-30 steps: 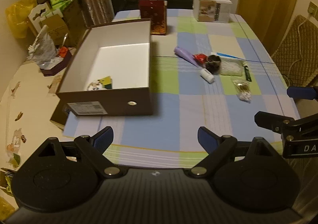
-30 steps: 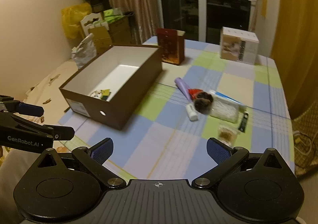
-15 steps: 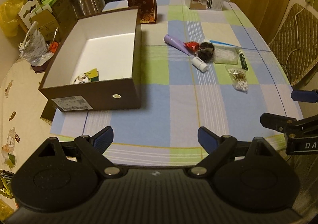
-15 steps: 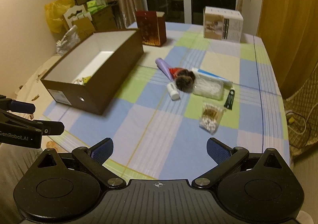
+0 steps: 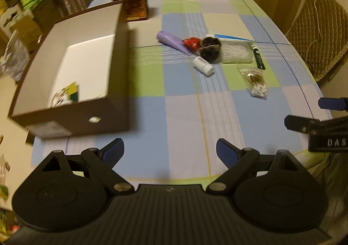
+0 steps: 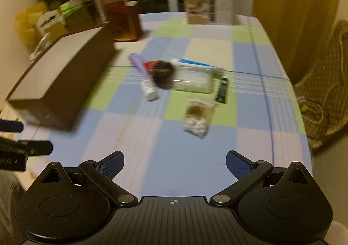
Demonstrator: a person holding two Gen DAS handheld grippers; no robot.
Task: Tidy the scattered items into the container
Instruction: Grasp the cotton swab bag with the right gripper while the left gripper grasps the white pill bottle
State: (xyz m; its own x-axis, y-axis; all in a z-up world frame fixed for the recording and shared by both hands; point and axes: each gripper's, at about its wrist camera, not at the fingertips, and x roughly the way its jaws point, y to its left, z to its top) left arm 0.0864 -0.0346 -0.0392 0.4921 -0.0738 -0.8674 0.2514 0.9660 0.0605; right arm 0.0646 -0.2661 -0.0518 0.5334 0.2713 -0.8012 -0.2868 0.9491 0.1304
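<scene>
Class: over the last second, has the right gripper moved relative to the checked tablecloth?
Yes. The right gripper has advanced toward the scattered items: the clear bag of cotton swabs on the checked tablecloth now looms larger and nearer.

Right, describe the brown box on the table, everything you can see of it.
The brown box is an open, lidless shoebox-like carton, seemingly cardboard: dark brown outside, white inside. Its near end wall has a small round eyelet hole and a pale label at the lower left corner. It sits flat on the checked tablecloth, at the table's left side, apart from the scattered items. Inside, at the near end, lie a few small items, one green and yellow. No claw touches it.
</scene>
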